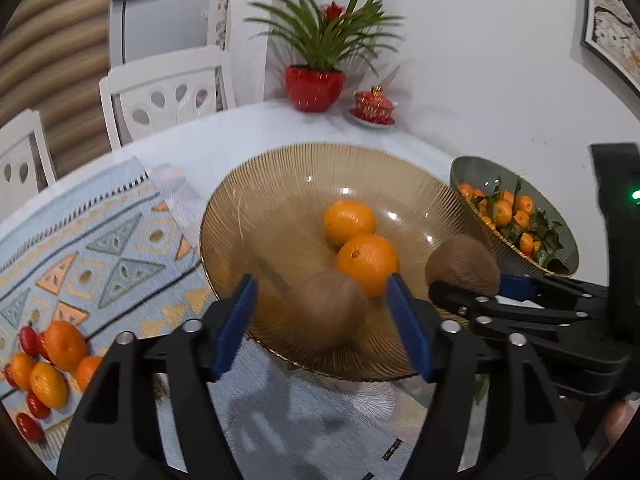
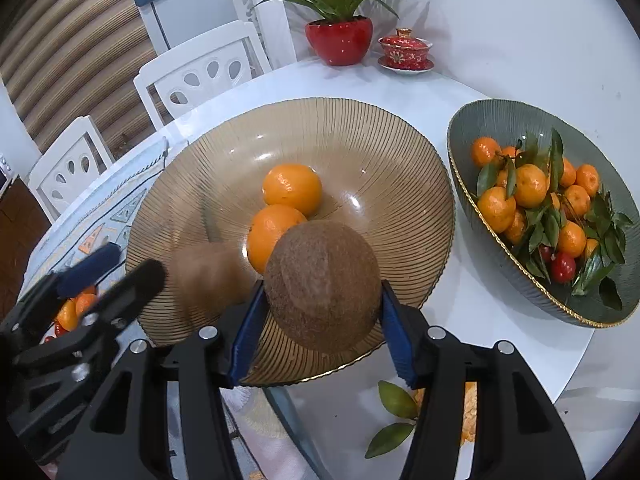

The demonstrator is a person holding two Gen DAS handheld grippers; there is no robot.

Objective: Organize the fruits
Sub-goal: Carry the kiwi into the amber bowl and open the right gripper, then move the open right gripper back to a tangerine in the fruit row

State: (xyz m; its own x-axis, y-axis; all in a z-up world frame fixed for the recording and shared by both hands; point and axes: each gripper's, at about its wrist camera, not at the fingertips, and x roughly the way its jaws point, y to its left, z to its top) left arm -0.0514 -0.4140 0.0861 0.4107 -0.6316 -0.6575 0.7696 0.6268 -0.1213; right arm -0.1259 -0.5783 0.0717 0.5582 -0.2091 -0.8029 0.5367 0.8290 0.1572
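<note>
**Two brown fruits over the amber bowl, one blurred in open jaws**

A brown, rough-skinned round fruit is seen pinched between the blue pads of the right gripper, held above the near rim of the amber ribbed bowl; a second brown fruit is seen blurred between the spread jaws of the left gripper, and no pad contact with it can be made out; whether it is falling or rolling cannot be told. Two oranges are lying touching at the bowl's centre, just beyond both brown fruits. A green bowl of leafy mandarins is set to the right on the white table; loose mandarins and small red fruits are left on the patterned mat.

The oranges could be struck and shifted by the blurred fruit if it is loose; the glass bowl could be knocked or chipped if the held fruit is released from height; the two grippers, set close together, could be brought into collision.
</note>
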